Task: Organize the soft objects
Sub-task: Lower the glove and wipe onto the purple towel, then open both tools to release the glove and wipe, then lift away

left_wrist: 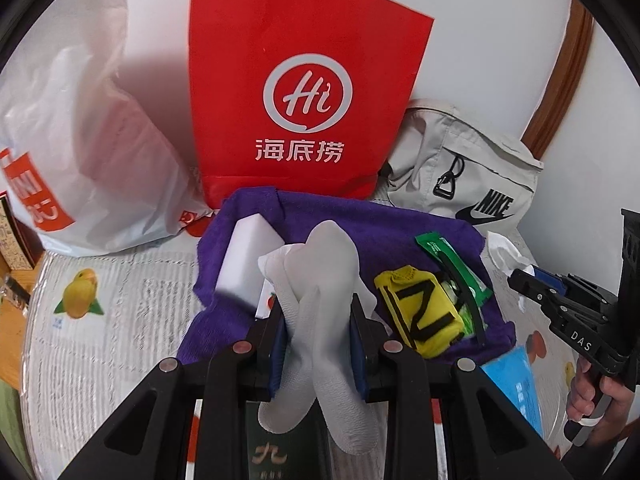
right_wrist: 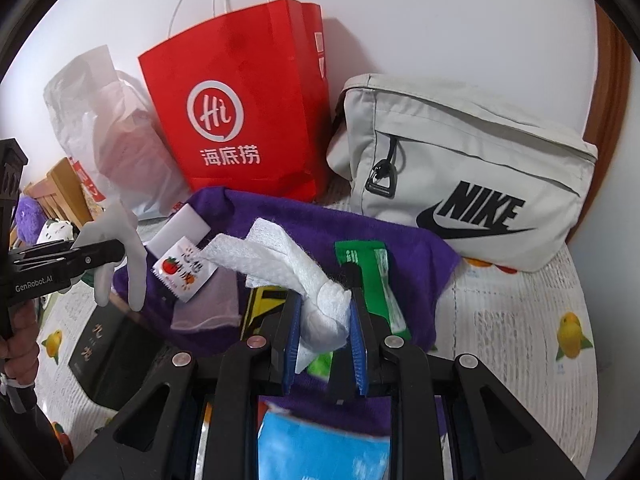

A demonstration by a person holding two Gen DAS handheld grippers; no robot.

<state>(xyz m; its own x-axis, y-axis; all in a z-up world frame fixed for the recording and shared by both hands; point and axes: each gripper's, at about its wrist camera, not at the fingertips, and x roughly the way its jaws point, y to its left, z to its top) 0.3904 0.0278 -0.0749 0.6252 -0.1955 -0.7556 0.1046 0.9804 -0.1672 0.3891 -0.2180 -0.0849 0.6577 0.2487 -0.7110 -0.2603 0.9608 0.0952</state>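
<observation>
White wall behind, and below it a desk (left_wrist: 100, 280) covered with a pale cloth printed with yellow fruit.

Left wrist view: at 12 o'clock a red paper bag (left_wrist: 308, 92), upright against the wall; at 9 o'clock a white plastic bag (left_wrist: 80, 168); at 2 o'clock a grey Nike pouch (left_wrist: 464, 176). In the centre a purple towel (left_wrist: 360, 220), carrying a white sponge block (left_wrist: 248, 260), a yellow pouch (left_wrist: 420, 316) and a green sachet (left_wrist: 456, 268). Left tongs (left_wrist: 318, 344) closed on a white glove (left_wrist: 320, 320), fingers of the glove hanging down below the pads. At 3 o'clock the right tongs (left_wrist: 528, 280), with a bit of white tissue at the tip.

Right wrist view: right tongs (right_wrist: 325, 332) pinched on a crumpled white tissue (right_wrist: 288, 264), lifted above the purple towel (right_wrist: 400, 248). At 9 o'clock the left tongs (right_wrist: 116, 252), gripping the white glove (right_wrist: 120, 248) in the air, beside the towel edge. Between them a small sachet with a tomato picture (right_wrist: 184, 276). At 6 o'clock a blue packet (right_wrist: 320, 448), blurred.
</observation>
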